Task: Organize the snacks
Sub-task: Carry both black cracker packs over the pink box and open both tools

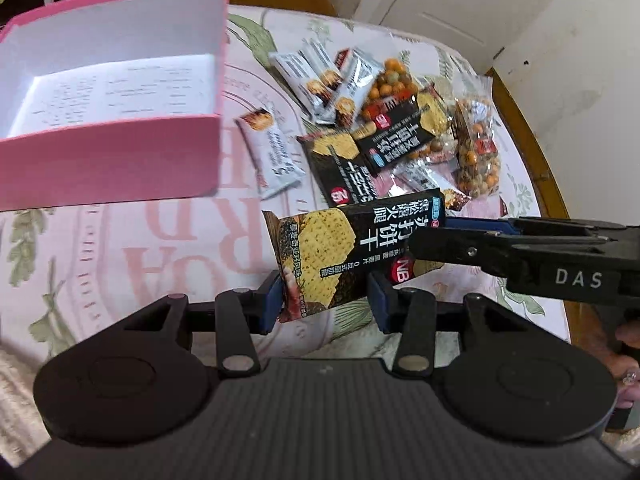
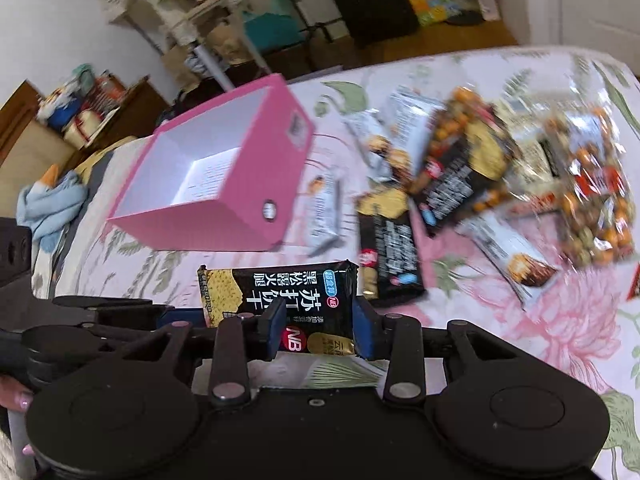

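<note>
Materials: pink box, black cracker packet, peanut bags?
Pink box: looks like matte paperboard, with thin flat walls and a white lining. Black cracker packet: probably printed plastic film, going by its crimped ends. Peanut bags: clear glossy plastic, contents visible, glare on the folds.

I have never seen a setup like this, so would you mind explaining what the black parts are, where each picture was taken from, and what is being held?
There is no robot here: a person holds a hand-held gripper in each hand, and each carries a camera looking along its two blue-padded fingers. One picture is from the left gripper, the other from the right gripper. Both grip the same black cracker packet, one at each end, lifted above a flowered tablecloth. In the left view, the right gripper reaches in from the right side. On the cloth stand an open pink box, apparently empty apart from printing on its floor, and a loose pile of snacks: white bars, more black cracker packets and clear bags of coated nuts.
</note>
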Demonstrator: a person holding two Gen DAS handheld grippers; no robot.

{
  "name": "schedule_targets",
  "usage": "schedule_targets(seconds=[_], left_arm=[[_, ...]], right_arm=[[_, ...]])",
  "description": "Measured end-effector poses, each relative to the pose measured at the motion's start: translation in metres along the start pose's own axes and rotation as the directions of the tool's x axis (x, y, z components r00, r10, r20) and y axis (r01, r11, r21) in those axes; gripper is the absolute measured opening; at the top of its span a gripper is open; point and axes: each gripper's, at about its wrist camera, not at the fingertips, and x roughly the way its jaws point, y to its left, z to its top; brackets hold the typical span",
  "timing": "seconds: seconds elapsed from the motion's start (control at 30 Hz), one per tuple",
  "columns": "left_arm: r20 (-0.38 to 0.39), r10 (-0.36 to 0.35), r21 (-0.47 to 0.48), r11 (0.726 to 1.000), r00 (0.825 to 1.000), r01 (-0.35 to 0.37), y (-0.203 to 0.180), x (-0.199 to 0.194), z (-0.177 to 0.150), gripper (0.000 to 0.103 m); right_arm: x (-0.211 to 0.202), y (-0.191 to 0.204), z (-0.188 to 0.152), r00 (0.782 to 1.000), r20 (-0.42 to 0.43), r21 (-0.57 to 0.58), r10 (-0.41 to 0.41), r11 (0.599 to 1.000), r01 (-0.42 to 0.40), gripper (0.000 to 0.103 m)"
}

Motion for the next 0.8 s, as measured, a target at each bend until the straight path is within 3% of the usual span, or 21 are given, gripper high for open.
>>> schedule_targets(seconds=[0.3, 0.5, 0.67, 0.8], left_arm=[[0.075, 0.025, -0.053, 0.998, 0.997, -0.021, 0.049, -0.052, 0.013, 0.043], [0.150, 0.102, -0.085, 0.992, 0.984, -0.090, 0.089, -0.068, 0.053, 0.043], [0.210, 0.133, -0.061, 0.991, 0.969, -0.122, 0.124, -0.042, 0.094, 0.044], [0.202, 0.113, -0.138, 0.987, 0.973, -0.086, 0.162, -0.005, 0.122, 0.044]], right_arm=[[0.005, 0.057, 0.031, 0.997, 0.006, -0.101, 0.076, 0.992, -0.075, 0.043], [0.032, 0.087, 0.076, 0.990, 0.037, -0.155, 0.137, 0.979, -0.130, 0.037], [0.071, 0.102, 0.120, 0.992, 0.058, -0.206, 0.116, 0.973, -0.102, 0.037], [0.118, 0.100, 0.153, 0.998, 0.023, -0.239, 0.066, 0.969, -0.058, 0.037]])
